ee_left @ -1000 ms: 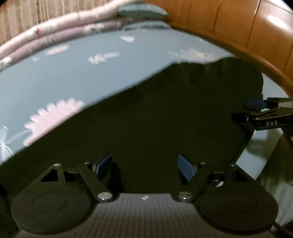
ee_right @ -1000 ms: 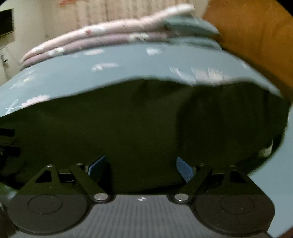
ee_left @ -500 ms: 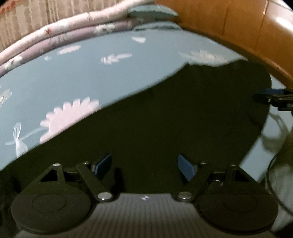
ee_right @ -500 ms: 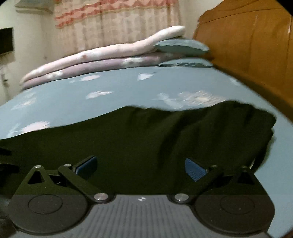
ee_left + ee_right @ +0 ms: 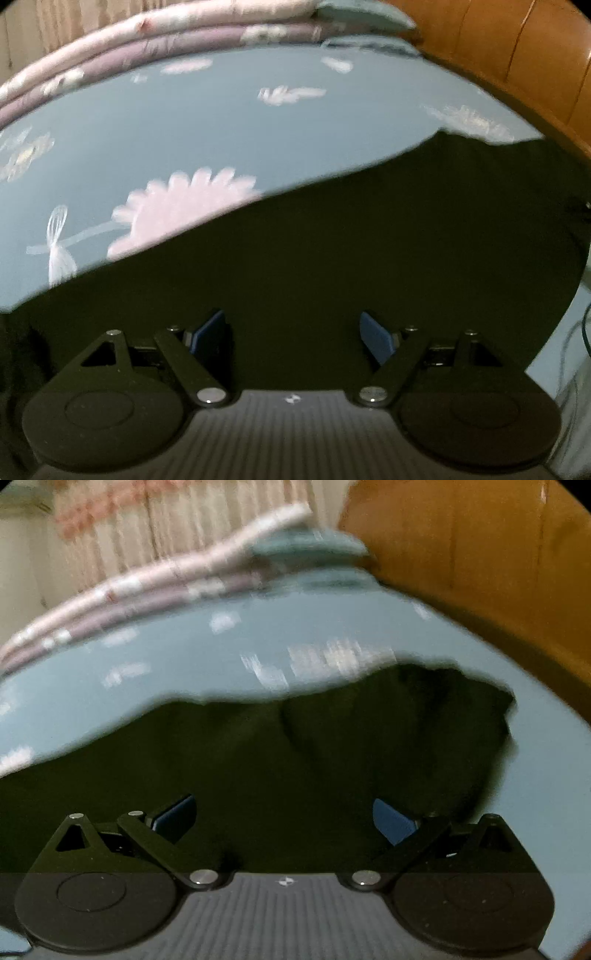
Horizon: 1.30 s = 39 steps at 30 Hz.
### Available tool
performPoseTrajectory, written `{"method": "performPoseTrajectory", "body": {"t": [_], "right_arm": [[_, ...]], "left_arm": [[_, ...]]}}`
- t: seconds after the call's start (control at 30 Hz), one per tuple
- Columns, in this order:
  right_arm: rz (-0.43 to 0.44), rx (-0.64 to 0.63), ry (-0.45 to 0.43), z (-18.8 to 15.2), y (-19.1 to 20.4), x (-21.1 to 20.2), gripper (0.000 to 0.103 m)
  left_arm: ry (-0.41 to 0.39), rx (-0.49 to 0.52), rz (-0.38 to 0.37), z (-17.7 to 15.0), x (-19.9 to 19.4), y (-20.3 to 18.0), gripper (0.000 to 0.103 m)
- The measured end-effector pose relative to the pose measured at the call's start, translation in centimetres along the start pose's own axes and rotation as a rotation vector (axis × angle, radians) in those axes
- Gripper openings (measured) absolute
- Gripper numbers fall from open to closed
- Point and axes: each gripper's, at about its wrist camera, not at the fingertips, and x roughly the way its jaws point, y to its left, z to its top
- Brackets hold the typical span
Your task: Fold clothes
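A dark garment (image 5: pixel 332 258) lies spread flat on the blue flowered bedsheet (image 5: pixel 184 129). It also shows in the right wrist view (image 5: pixel 295 760), where its far right part looks bunched. My left gripper (image 5: pixel 293 332) is open, low over the near edge of the garment, holding nothing. My right gripper (image 5: pixel 284 818) is open wide over the garment's near edge, also empty. Blue pads (image 5: pixel 391 821) show on the fingers.
Folded pink and mauve quilts (image 5: pixel 147 40) and a grey-blue pillow (image 5: pixel 362 14) lie at the far side of the bed. A wooden headboard (image 5: pixel 517 55) rises on the right. Curtains (image 5: pixel 166 528) hang behind. A thin cable (image 5: pixel 583 332) lies at the right edge.
Both grippers stay open. The right gripper opened wider half a second ago and has left the left wrist view. Both views have shifted; the right view is blurred by motion.
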Motion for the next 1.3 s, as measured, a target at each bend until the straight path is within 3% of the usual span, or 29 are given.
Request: {"method": "performPoseTrajectory", "body": {"t": [0.07,0.23,0.43,0.5,0.6,0.8,0.9,1.03,1.1,1.17,1.3], "right_arm": [[-0.046,-0.017,-0.011,1.0,0.0,1.8,0.103],[-0.223,0.065,0.086,0.8,-3.3,4.7,0.103],[-0.263,0.173,0.061,0.2,-5.0,2.2,0.103],[-0.240,0.162,0.001,1.1,-3.2,1.7,0.103],[-0.090,0.079,-0.019,1.8,0.4,2.2,0.103],[0.141,-0.063,0.075,-0.9,5.4,5.7,0.103],[0.124,-0.192,0.062,-2.2,6.3,6.2,0.103],[0.145,-0.183,0.054,-2.1,5.5,6.4,0.103],[0.153,-0.183,0.053,-2.0,5.4,6.3,0.103],[0.149,-0.198,0.055,-1.9,5.6,6.4,0.103],[0.149,-0.199,0.054,-2.0,5.7,5.9,0.103]], "left_arm": [[-0.006,-0.011,-0.020,0.8,0.8,-0.4,0.081],[0.007,-0.010,-0.020,0.6,2.2,-1.2,0.081],[0.032,-0.065,0.008,0.6,1.9,0.4,0.081],[0.034,-0.076,-0.003,1.3,1.7,0.4,0.081],[0.006,-0.070,-0.053,2.9,1.2,-0.5,0.081],[-0.041,-0.148,-0.386,9.6,2.2,-2.5,0.081],[-0.046,-0.157,-0.517,14.0,5.1,-3.8,0.081],[0.035,-0.223,-0.713,18.5,12.3,-4.9,0.081],[0.118,-0.279,-0.793,19.5,16.7,-5.3,0.081],[0.172,-0.303,-0.822,19.5,19.3,-5.6,0.081],[0.224,-0.306,-0.901,19.1,21.5,-6.3,0.081]]}}
